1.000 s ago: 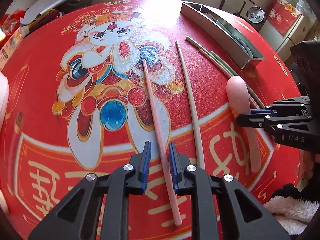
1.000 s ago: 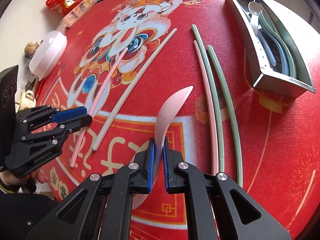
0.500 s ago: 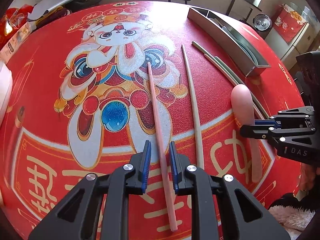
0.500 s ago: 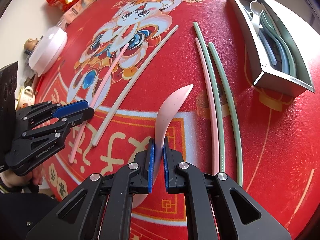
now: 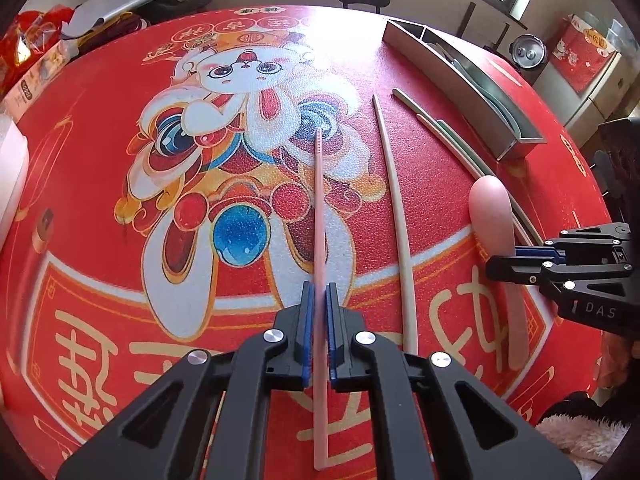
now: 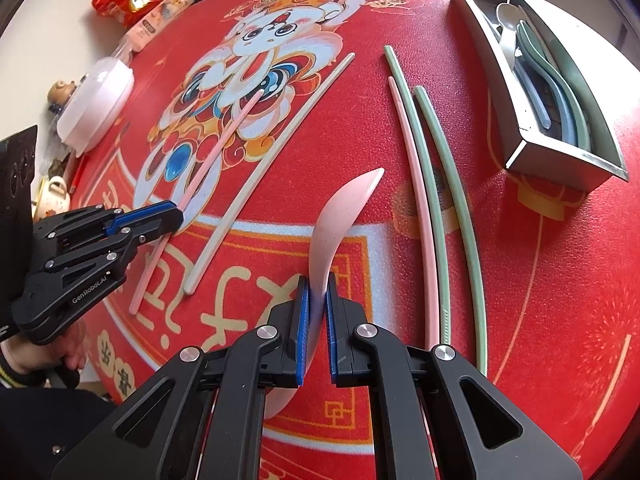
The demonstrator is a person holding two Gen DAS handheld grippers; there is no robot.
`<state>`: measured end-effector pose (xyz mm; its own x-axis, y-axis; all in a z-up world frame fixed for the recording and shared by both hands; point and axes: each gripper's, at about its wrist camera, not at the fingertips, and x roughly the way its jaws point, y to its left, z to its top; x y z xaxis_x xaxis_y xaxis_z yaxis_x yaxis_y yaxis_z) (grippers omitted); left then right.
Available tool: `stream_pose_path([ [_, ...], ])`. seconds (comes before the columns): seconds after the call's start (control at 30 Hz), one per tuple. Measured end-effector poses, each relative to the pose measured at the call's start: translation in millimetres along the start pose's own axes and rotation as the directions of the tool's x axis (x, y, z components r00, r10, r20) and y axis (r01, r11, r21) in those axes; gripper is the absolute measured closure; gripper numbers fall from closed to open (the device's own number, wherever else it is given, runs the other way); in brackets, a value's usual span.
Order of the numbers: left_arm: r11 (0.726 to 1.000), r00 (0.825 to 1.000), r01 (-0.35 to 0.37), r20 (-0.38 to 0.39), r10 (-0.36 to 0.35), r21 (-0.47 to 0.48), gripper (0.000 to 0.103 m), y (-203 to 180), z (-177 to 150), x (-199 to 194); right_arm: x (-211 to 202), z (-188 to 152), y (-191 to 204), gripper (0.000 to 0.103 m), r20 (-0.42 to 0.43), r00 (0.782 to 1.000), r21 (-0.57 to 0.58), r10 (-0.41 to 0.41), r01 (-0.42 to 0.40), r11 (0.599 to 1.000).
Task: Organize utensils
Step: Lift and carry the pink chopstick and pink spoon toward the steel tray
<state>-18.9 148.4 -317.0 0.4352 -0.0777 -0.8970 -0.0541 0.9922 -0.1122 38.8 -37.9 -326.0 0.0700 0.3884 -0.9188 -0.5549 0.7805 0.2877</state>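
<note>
- The left claw (image 5: 317, 300) has just drawn its blue pads in on the pink chopstick (image 5: 320, 216); a second ago they stood apart either side of it, and now they are clamped on its lower half, the stick running away across the rabbit print of the red worktop (image 5: 100, 128).
- The right claw (image 6: 316, 300) is as it was, shut tight on the handle of the pink spoon (image 6: 340, 208), the bowl pointing toward the steel organizer tray (image 6: 560, 160).
- Neither hand has moved off; both utensils look to lie on or just off the mat, so the lift is judged not yet begun.
- With both grips made, the next step is likely carrying each piece to the tray at the worktop's far right, where spoons already lie in one compartment.
- Waiting loose: a cream chopstick (image 5: 394, 208) just beside the held one, and a second pink stick (image 6: 412, 200) between two green chopsticks (image 6: 452, 200) near the tray.
</note>
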Motion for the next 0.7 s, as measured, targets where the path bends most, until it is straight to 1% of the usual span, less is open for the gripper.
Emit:
stream_pose_path([
  [0.27, 1.000, 1.000, -0.013, 0.018, 0.013, 0.008, 0.096, -3, 7, 4, 0, 0, 3, 0.095, -0.001, 1.000, -0.014, -0.020, 0.020, 1.000],
  [0.43, 1.000, 1.000, 0.000, 0.019, 0.000, -0.004, 0.097, 0, 7, 4, 0, -1, 4, 0.095, -0.003, 0.999, -0.020, -0.032, 0.032, 0.999],
  [0.7, 1.000, 1.000, 0.000, 0.022, 0.000, 0.000, 0.097, -1, 7, 4, 1, -1, 11, 0.095, 0.007, 0.997, -0.051, -0.078, 0.078, 0.996],
])
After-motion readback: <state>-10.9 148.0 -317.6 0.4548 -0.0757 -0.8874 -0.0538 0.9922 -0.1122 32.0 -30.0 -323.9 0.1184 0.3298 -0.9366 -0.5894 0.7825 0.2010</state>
